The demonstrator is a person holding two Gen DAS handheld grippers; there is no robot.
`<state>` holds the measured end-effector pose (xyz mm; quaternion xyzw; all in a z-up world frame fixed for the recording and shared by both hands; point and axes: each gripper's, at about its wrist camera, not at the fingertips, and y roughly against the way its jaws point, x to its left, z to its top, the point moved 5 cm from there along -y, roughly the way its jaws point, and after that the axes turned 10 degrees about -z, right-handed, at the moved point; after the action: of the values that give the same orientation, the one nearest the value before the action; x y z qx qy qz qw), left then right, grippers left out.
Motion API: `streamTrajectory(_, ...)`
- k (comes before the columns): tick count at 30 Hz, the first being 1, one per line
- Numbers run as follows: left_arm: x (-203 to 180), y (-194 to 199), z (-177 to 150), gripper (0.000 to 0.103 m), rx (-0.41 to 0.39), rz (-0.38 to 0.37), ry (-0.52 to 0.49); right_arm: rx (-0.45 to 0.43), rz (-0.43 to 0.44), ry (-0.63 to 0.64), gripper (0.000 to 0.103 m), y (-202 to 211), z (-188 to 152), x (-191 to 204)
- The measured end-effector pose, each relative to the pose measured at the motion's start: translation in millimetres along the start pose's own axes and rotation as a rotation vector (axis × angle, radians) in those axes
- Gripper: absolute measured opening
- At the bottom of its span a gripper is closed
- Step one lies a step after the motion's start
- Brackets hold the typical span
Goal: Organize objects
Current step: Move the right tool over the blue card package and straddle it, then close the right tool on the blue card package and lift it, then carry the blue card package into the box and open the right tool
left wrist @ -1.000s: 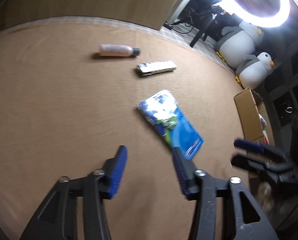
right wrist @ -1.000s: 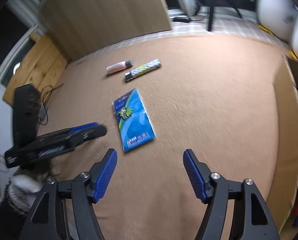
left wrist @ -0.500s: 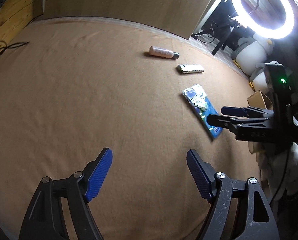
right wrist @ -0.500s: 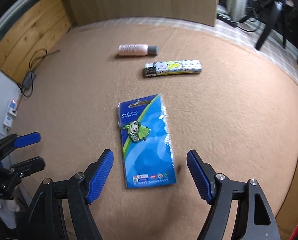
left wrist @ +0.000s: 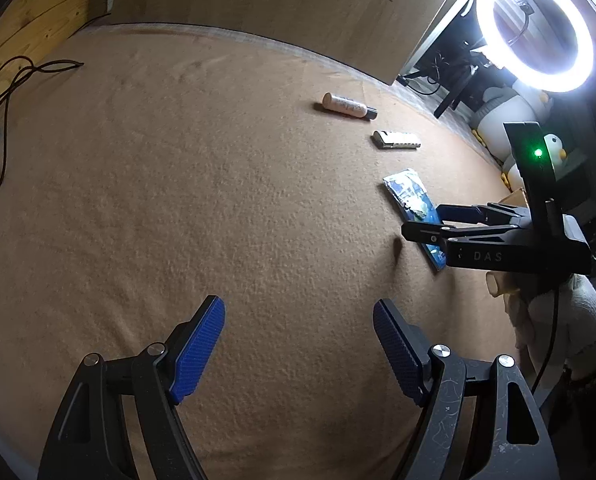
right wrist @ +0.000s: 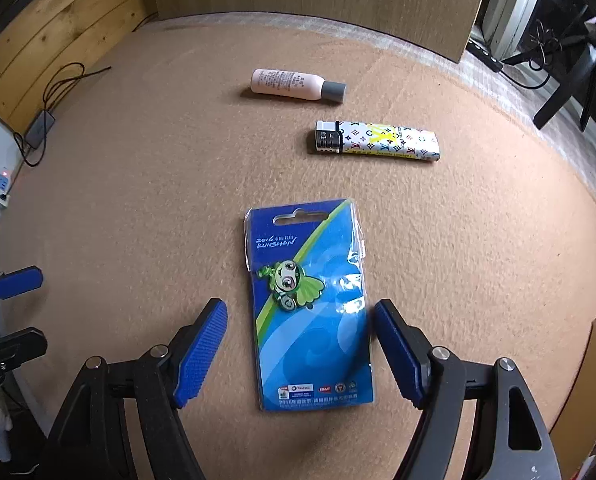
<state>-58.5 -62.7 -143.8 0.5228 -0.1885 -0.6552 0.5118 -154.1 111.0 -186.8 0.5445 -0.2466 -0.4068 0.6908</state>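
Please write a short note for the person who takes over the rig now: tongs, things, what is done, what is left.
Right tongs: open, low over the blue card pack, one finger on each side, no grip yet.
Left tongs: open, holding nothing, over bare blanket.
Pink bottle and lighter lie flat beyond the pack, apart.
Done: nothing sorted yet.
Left: all three things.

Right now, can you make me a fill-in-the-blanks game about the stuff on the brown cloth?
1. The card between the right gripper fingers is mostly ____.
2. The bottle is pink with a ____ cap.
3. The lighter lies between the bottle and the ____.
4. The left gripper holds nothing; its jaws are ____.

Missing words: blue; grey; card; open
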Motion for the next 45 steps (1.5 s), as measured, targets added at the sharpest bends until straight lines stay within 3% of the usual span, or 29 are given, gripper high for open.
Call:
streamTrajectory(10, 1, 2, -3, 0.08, 0.0, 0.003, -0.007, -0.016, -0.01, -0.016, 0.053, 3, -2, -4)
streamTrajectory(26, -30, -10, 9, 0.08, 0.018, -0.031, -0.073, -0.095, 0.033, -0.184, 0.052, 42, -39, -24)
streamTrajectory(37, -81, -26, 2, 0.08, 0.068, -0.059, -0.168, -0.188, 0.0, -0.337, 0.052, 95, -82, -83)
streamTrajectory(45, -113, -37, -3, 0.08, 0.089, -0.07, -0.215, -0.224, -0.07, -0.463, 0.052, 125, -125, -140)
